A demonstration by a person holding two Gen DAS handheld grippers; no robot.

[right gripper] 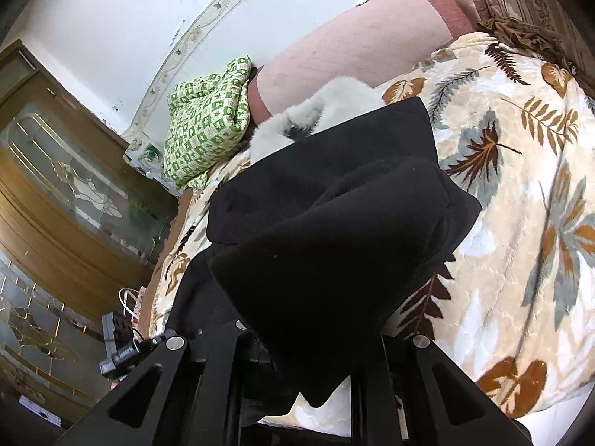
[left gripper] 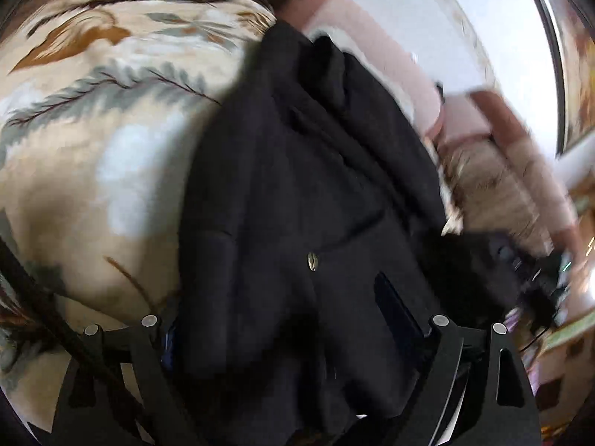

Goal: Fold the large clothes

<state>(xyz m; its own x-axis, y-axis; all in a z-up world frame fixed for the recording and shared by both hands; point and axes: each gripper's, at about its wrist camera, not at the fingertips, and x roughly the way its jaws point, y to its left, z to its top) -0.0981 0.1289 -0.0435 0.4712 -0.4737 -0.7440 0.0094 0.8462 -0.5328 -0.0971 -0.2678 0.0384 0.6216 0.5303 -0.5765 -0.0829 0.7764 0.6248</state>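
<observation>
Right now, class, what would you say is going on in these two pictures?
A person with a handheld claw in each hand is folding a large black coat on a bed covered by a leaf-print blanket. Black cloth drapes over both the left claw and the right claw, hiding their tips, so a grip can't be confirmed. The coat lies bunched, partly folded. A green patterned cloth and something white and fluffy lie near the headboard.

Right gripper (right gripper: 297, 364) buried in black garment (right gripper: 334, 230), fabric bunched between jaws, likely clamped. Garment drapes over leaf-print blanket (right gripper: 520, 223); green patterned cloth (right gripper: 204, 122) behind.
</observation>
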